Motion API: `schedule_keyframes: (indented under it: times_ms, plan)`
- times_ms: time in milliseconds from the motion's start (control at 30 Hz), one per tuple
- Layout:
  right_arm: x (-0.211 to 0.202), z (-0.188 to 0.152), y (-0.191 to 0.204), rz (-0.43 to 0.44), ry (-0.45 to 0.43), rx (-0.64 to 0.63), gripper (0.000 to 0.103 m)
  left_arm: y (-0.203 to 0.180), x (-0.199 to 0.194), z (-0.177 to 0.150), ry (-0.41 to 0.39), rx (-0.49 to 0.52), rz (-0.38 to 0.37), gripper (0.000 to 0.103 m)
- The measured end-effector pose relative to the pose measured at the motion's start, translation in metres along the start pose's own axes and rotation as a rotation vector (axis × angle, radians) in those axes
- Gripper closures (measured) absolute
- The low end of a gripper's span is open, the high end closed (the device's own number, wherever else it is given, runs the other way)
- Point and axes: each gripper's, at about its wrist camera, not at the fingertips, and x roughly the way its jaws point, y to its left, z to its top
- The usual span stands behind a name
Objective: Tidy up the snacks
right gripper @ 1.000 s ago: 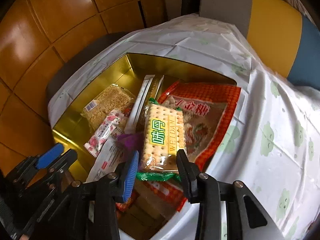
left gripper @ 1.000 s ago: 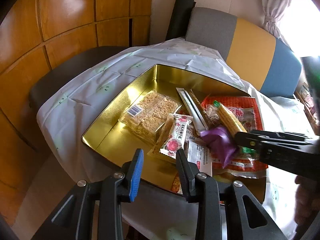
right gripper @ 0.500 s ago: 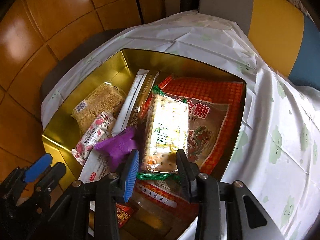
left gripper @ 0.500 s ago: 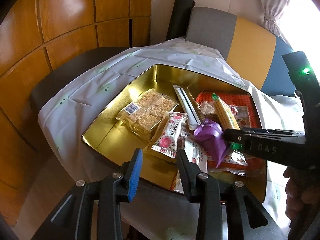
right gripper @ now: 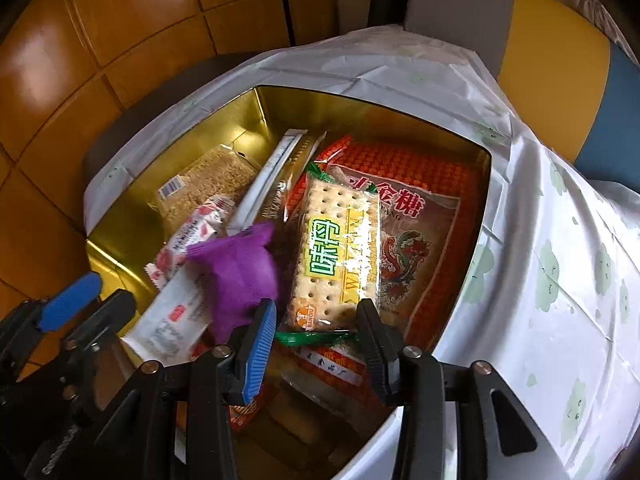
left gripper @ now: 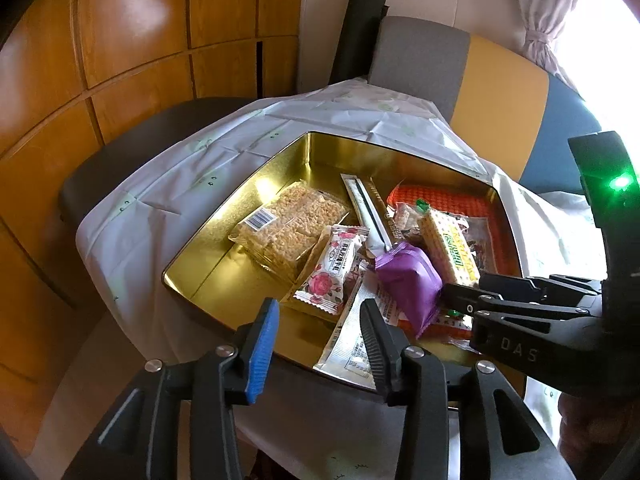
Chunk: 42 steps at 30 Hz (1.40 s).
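Gold tin (right gripper: pixel 482 184) fills the space ahead of both sets of jaws, packed with snacks. Over the last second the right gripper (right gripper: pixel 316 320) has sunk lower, and its parted, empty jaws now straddle the near end of the cracker pack (right gripper: pixel 340 256), so a grasp looks imminent. Left gripper (left gripper: pixel 318 326) hovers released at the tin's near edge. White cloth (right gripper: pixel 560 280) underneath; wood panelling (left gripper: pixel 132 40) behind

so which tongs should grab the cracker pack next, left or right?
Right. The right tongs are open, straddling the near end of the cracker pack. The left tongs are open too, near the tin front rim, over a white sachet, farther from the crackers.
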Motion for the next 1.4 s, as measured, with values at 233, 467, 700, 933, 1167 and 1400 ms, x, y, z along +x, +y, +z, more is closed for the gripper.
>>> schedule_keyframes:
  times_ms: [233, 467, 700, 933, 1167, 1400]
  plan:
    - [-0.008, -0.004, 0.001, -0.013, -0.023, -0.011, 0.059, -0.002, -0.001, -0.001, -0.002, 0.011, 0.002, 0.059]
    - [-0.040, -0.021, 0.002, -0.064, -0.124, 0.003, 0.058, -0.007, -0.006, -0.002, -0.024, 0.023, 0.006, 0.055]
    - [-0.065, -0.046, -0.013, -0.123, -0.192, 0.106, 0.054, -0.019, -0.013, -0.007, -0.044, 0.055, 0.001, 0.048]
    - [-0.081, -0.082, -0.031, -0.233, -0.237, 0.217, 0.047, -0.038, -0.028, -0.020, -0.080, 0.094, -0.021, 0.037]
    - [-0.093, -0.111, -0.038, -0.321, -0.279, 0.243, 0.047, -0.055, -0.050, -0.032, -0.124, 0.124, -0.076, 0.027]
    - [-0.105, -0.123, -0.045, -0.339, -0.301, 0.272, 0.047, -0.066, -0.061, -0.037, -0.148, 0.138, -0.109, 0.027]
